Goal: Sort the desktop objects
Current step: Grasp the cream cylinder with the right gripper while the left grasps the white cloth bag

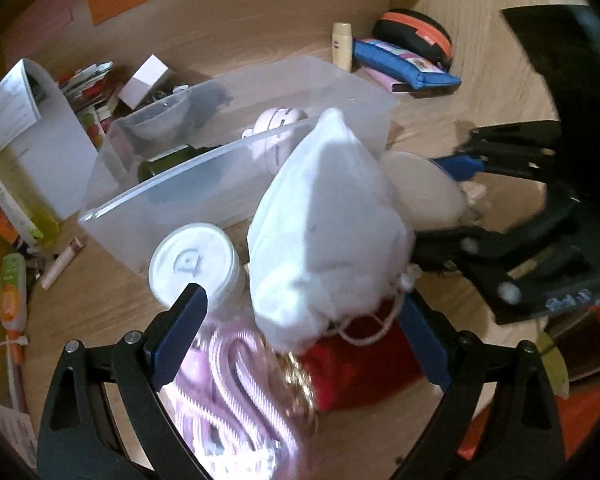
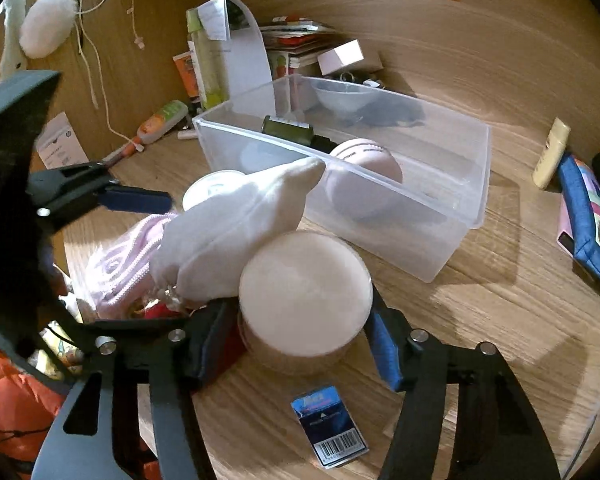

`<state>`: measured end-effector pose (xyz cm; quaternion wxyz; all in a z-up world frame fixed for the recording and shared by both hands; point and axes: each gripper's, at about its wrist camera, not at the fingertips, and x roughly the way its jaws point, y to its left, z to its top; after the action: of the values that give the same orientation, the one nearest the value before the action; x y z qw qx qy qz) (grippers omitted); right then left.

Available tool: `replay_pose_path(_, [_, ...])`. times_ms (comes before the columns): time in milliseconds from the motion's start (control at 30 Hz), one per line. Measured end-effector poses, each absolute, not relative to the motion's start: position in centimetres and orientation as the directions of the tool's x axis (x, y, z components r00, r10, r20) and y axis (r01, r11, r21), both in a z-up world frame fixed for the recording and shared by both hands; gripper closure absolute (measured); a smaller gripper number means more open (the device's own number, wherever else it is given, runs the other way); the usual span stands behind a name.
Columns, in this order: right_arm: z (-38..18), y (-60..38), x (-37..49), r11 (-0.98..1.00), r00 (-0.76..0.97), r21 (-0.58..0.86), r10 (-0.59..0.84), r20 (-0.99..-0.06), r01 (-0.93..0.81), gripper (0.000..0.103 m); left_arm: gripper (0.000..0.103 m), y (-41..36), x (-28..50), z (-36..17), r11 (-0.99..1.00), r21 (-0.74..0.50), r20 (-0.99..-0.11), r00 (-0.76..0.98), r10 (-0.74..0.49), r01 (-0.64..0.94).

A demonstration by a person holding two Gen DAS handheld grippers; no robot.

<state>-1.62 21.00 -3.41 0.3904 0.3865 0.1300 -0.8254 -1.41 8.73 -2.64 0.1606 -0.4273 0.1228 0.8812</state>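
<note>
The right tongs (image 2: 300,344) are clamped on a round white-lidded jar (image 2: 305,292), just beside the clear bin (image 2: 452,236) at 1 o'clock. The left tongs (image 1: 300,344) stand spread around a white drawstring pouch (image 1: 328,232). At 6 o'clock on the tabletop (image 2: 480,312) lies a blue barcoded card (image 2: 330,428), its writing unreadable.

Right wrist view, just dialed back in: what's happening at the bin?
The right gripper has its jaws on either side of a round white-lidded jar on the desk, just in front of the clear plastic bin; whether they grip it is unclear. The left gripper is open around a white drawstring pouch lying over a pink cable and a red item. The bin already holds a pink round gadget, a dark green bottle and a small bowl.
</note>
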Motion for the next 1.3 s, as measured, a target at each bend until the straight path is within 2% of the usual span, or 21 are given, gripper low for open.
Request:
replay_pose_path(400, [-3.1,23.3,-2.3,-0.710,-0.437,0.073,-0.507,-0.743,0.700,0.049,0.008,11.4,-3.5,-2.7,-0.869,0.195,-0.747,-0.643,0.169,-0.454])
replay_pose_path(500, [-2.8,23.9,-2.3,-0.709,-0.431,0.080,-0.510,-0.744,0.700,0.049,0.008,11.5,-4.0,-2.7,-0.863,0.170,-0.755,-0.625,0.196,-0.476])
replay_pose_path(567, [-2.6,24.1,-2.2,-0.711,-0.440,0.060,-0.497,-0.748,0.701,0.049,0.016,11.6,-4.1,-2.4,-0.862,0.172,-0.755,-0.626,0.195,-0.476])
replay_pose_path(633, [-2.5,24.5,-1.9,-0.704,-0.435,0.052,-0.493,-0.754,0.708,0.049,0.038,11.8,-4.4,-2.4,-0.863,0.166,-0.763,-0.616,0.194,-0.478])
replay_pose_path(700, [-2.4,24.8,-1.9,-0.703,-0.428,0.059,-0.494,-0.757,0.709,0.049,0.049,11.8,-5.0,-2.5,-0.869,0.147,-0.777,-0.598,0.194,-0.473])
replay_pose_path(900, [-3.2,25.2,-2.5,-0.722,-0.419,0.081,-0.485,-0.768,0.687,0.049,0.049,12.3,-6.0,-2.3,-0.867,0.099,-0.799,-0.558,0.222,-0.488])
replay_pose_path(1000, [-3.2,25.2,-2.5,-0.723,-0.420,0.090,-0.493,-0.762,0.685,0.049,0.036,13.0,-6.6,-2.5,-0.871,0.083,-0.818,-0.533,0.218,-0.484])
replay_pose_path(1100, [-3.3,25.1,-2.4,-0.727,-0.430,0.084,-0.491,-0.758,0.681,0.049,0.037,13.4,-7.3,-2.8,-0.874,0.042,-0.827,-0.508,0.242,-0.485])
replay_pose_path(1167, [-3.2,25.2,-2.5,-0.737,-0.441,0.082,-0.484,-0.756,0.670,0.049,0.043,13.4,-7.5,-2.8,-0.868,-0.010,-0.826,-0.485,0.286,-0.496])
replay_pose_path(1300, [-2.7,26.3,-2.9,-0.745,-0.433,0.137,-0.515,-0.739,0.653,0.049,0.063,12.3,-7.4,-2.3,-0.869,-0.083,-0.804,-0.482,0.347,-0.487])
